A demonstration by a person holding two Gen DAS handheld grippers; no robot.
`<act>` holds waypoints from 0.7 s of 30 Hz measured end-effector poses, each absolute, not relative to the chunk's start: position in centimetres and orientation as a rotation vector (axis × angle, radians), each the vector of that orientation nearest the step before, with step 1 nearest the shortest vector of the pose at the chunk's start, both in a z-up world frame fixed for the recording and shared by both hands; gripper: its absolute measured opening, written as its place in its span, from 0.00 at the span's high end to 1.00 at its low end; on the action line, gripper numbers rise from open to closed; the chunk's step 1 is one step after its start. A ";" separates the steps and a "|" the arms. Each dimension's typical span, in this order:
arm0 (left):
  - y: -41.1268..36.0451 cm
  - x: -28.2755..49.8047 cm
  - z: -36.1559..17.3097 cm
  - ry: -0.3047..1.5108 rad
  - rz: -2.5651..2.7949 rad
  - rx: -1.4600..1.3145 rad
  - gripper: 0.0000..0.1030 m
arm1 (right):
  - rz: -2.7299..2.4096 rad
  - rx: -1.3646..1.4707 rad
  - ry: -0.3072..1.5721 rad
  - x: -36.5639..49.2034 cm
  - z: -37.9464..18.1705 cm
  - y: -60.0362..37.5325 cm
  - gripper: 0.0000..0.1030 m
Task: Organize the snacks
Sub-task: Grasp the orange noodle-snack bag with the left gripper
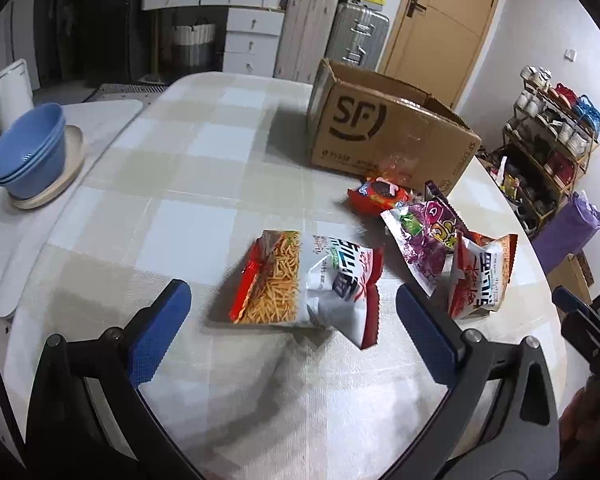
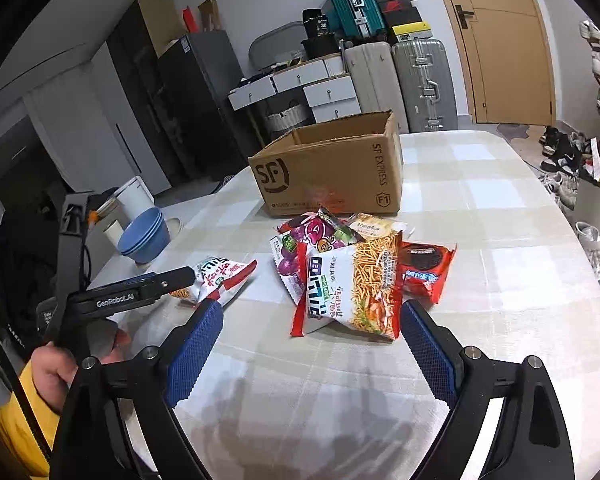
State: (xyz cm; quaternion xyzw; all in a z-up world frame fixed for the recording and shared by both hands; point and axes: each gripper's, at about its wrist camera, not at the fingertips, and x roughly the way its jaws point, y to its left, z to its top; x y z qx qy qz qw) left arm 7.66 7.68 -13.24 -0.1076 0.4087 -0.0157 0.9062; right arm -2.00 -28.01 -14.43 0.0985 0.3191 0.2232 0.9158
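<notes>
A noodle-snack bag, white and red with orange sticks printed, lies flat alone at centre. At its two o'clock cluster a purple packet, a red cookie pack and a second noodle bag. The open SF cardboard box stands upright at one o'clock.

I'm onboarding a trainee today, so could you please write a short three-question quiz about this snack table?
1. True or false: the left tongs are shut on a packet.
2. Which packet lies right ahead of the right tongs? A) noodle-snack packet B) red cookie packet
3. What is printed on the cardboard box?

Key: 1 false, both tongs are open; 2 A; 3 SF Express.
</notes>
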 end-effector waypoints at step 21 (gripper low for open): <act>7.7 12.2 -17.9 0.915 -0.149 -0.250 0.23 | 0.468 0.259 0.733 1.4 -17.6 -28.3 0.11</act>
